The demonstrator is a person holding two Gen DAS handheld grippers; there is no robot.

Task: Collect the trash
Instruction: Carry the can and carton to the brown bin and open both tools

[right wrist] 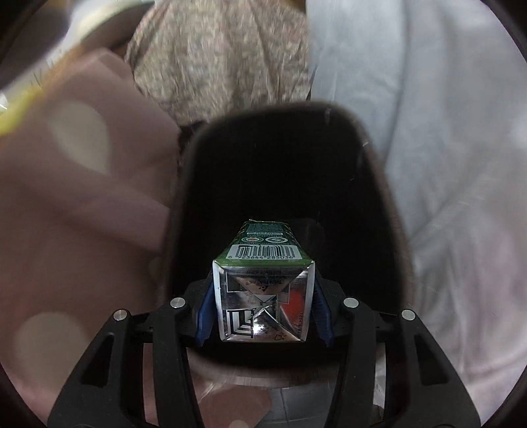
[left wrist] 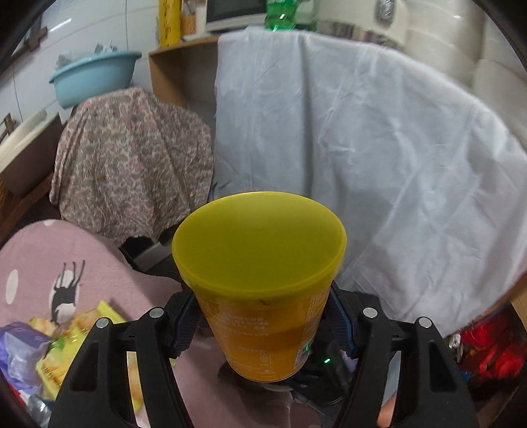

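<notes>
My left gripper [left wrist: 263, 316] is pinching one yellow cup [left wrist: 260, 289], blue pads [left wrist: 184, 326] squeezed against both sides of it, rim pointing away from me. My right gripper [right wrist: 262, 306] is clamped on one green drink carton [right wrist: 263, 296], silver folded end facing the camera, barcode side up. The carton hangs right over the mouth of a black bin [right wrist: 184, 204], nothing between them that I can see.

Stuff around: a big pale sheet [left wrist: 378, 148] draped over something takes up the right side of both views. Just left of it there's a floral cloth [left wrist: 131, 164] thrown over what looks like a chair, and the bin sits close in front of that. On my left is a pink cover [left wrist: 82, 256] with white dots and a little black animal print. A pile of wrappers [left wrist: 66, 345] sits on it at the low left, yellow and purple ones, too jumbled to count. Further back: one blue basin [left wrist: 95, 75], one green bottle [left wrist: 280, 16], and some red packaging [left wrist: 490, 352] low on the right. The right view is pretty smeared on its left side.
</notes>
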